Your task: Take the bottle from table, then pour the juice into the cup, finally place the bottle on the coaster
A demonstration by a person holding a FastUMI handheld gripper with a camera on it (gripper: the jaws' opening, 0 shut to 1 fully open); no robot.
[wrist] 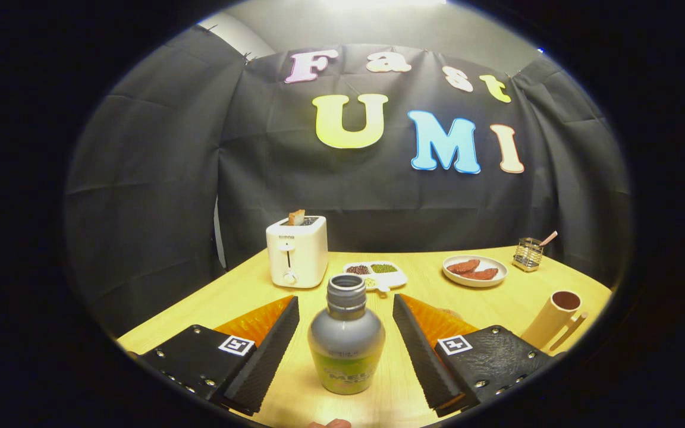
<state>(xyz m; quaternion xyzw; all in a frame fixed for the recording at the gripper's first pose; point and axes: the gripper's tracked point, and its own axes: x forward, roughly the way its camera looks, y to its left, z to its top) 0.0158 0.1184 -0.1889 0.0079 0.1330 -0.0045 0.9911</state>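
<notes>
A grey bottle (346, 342) with a green label and an open neck stands upright on the wooden table (485, 303). It sits between my two fingers, with a gap on each side. My gripper (345, 303) is open and touches nothing. A tall beige cup (552, 319) with a handle stands beyond my right finger, to the right of the bottle.
A white toaster (297, 251) with a slice of bread stands at the back left. Behind the bottle lies a small divided dish (376, 273) of seeds. A plate (475, 270) with brown food and a wire holder (527, 254) sit at the back right. Black cloth walls close off the table.
</notes>
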